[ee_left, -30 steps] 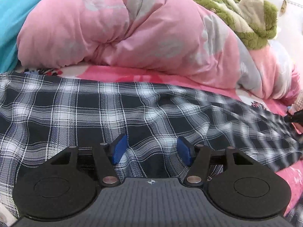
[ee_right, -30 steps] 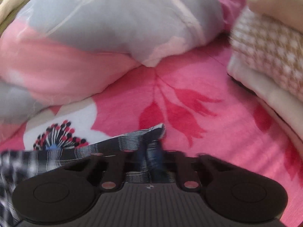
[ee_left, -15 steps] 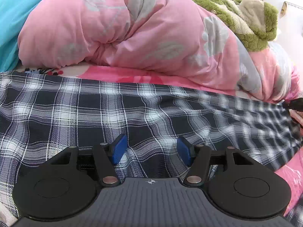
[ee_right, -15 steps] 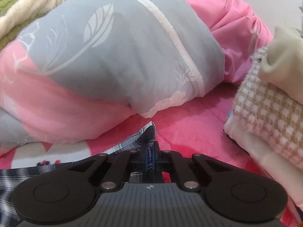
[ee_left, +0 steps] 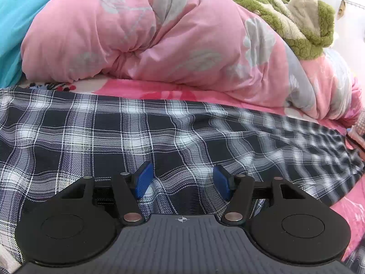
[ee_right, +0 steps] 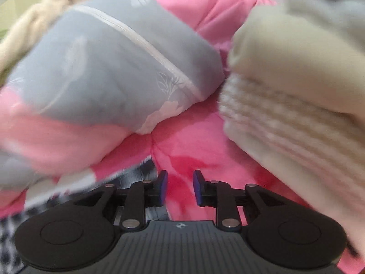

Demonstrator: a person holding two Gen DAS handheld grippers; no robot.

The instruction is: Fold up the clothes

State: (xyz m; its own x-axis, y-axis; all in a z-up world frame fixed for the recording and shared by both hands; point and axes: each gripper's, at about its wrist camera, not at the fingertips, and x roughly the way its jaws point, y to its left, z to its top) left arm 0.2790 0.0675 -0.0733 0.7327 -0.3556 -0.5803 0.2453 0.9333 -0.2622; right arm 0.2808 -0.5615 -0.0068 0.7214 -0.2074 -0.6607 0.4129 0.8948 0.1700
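While the plaid garment (ee_left: 159,137) lies spread flat across the bed directly ahead of the left tool (ee_left: 181,181), that tool's jaws stand apart over it, with a low ridge of the dark checked cloth rising into the gap between the blue pads (ee_left: 143,181). From this view it cannot be told for certain whether the pads touch the fabric, but they do not press it together. Beyond the far edge of the garment, ahead of the left tool, runs a strip of the pink floral bedsheet (ee_left: 159,91), and behind that rises a bulky pink quilt (ee_left: 148,36) with grey leaf prints. A turquoise cover (ee_left: 16,18) sits to the far left of it, and a green and cream fleece (ee_left: 301,29) lies on top of the quilt to the right.

The right tool (ee_right: 180,188) has just been opening its jaws; they now stand apart with nothing between them, only the pink bedsheet (ee_right: 182,155) showing through the gap. A corner of the plaid garment (ee_right: 139,171), blurred, lies just to the left of that tool's left pad and below it, free of the pads. Ahead and to the left of the right tool bulges the grey and pink quilt (ee_right: 109,73). Ahead and to the right sits a stack of cream and beige folded clothes (ee_right: 296,91), also blurred.
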